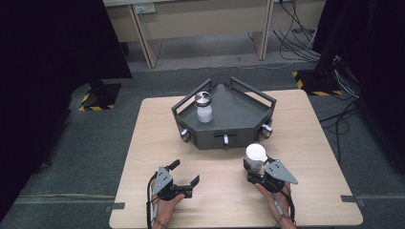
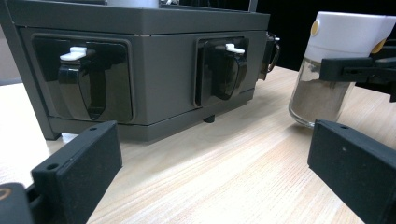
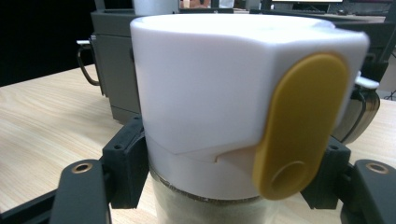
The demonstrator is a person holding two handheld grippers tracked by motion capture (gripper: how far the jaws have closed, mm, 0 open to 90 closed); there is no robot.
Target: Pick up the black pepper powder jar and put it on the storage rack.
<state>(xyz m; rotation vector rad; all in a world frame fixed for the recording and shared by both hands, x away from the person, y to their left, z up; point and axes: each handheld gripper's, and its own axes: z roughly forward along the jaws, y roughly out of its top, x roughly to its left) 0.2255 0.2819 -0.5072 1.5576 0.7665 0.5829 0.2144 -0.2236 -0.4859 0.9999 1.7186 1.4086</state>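
Observation:
A glass spice jar (image 1: 256, 155) with a white lid and yellow flip tabs stands on the wooden table (image 1: 143, 157) in front of a dark grey rack (image 1: 239, 114). My right gripper (image 1: 257, 166) is shut on the jar just under its lid. In the right gripper view the jar's lid (image 3: 210, 102) is close up, with the right gripper (image 3: 226, 184) pressing on both sides below it. The left gripper (image 1: 185, 171) rests open near the table's front left with nothing in it. From the left gripper view, the left gripper (image 2: 215, 172) faces the rack (image 2: 154, 65), and the jar (image 2: 327, 88) holds brown powder.
A white bottle (image 1: 204, 108) with a silver cap stands inside the rack at its left. Hooks with white tabs (image 2: 74, 53) line the rack's front faces. Beyond the table lie a grey floor, cables (image 1: 296, 43) and black stands.

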